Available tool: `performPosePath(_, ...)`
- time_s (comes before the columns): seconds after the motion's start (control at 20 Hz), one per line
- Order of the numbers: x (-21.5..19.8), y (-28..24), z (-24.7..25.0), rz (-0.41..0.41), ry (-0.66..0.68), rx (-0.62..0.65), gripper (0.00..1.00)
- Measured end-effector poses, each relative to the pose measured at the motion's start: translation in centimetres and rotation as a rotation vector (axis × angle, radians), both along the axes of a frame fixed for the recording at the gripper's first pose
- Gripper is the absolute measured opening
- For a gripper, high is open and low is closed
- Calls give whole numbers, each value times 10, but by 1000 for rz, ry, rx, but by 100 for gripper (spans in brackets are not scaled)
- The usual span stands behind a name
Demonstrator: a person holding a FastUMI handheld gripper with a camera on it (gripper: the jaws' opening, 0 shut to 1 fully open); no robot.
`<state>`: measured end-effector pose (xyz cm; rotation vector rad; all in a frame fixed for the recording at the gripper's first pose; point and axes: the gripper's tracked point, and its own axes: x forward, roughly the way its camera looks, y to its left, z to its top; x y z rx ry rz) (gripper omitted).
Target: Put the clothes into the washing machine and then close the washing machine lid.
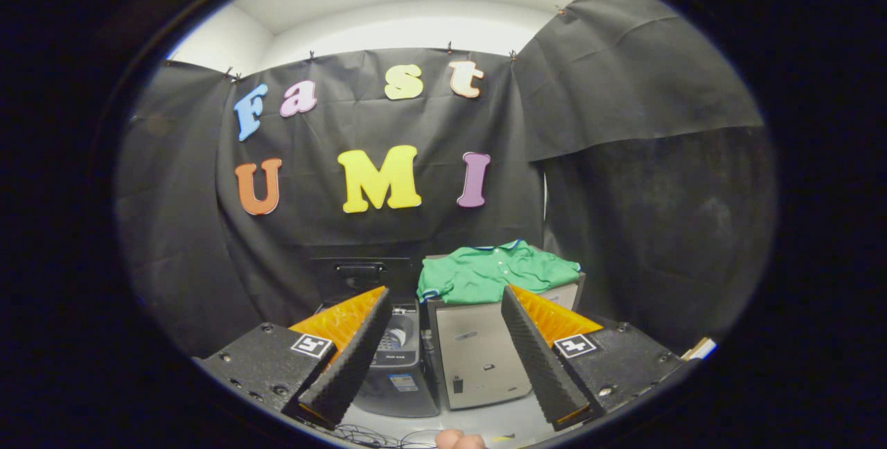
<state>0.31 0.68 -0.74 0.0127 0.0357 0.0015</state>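
Note:
A green shirt (pixel 495 272) with a blue-trimmed collar lies spread on top of a grey cabinet (pixel 478 352), beyond my fingers. To the cabinet's left stands a small dark washing machine (pixel 400 359) with its black lid (pixel 360 276) raised upright against the booth wall. My gripper (pixel 443 317) is open, its fingers (pixel 353 359) wide apart with black ribbed pads and orange backs. Nothing is held between them. The machine's front shows in the gap between the fingers, well ahead of them.
Black cloth walls close in behind and on both sides. Some cables (pixel 374 435) lie on the pale floor below the fingers. A fingertip of a hand (pixel 459 441) shows at the bottom. A pale box corner (pixel 700 348) sits at the right.

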Motion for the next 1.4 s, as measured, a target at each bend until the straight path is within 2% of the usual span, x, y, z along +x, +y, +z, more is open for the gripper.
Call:
performPosePath(0.95, 18, 18, 13, 7, -12, -41, 100)
performPosePath(1.2, 44, 3, 40, 7, -21, -78, 100)
performPosePath(1.4, 96, -34, 76, -10, -25, -107, 100)
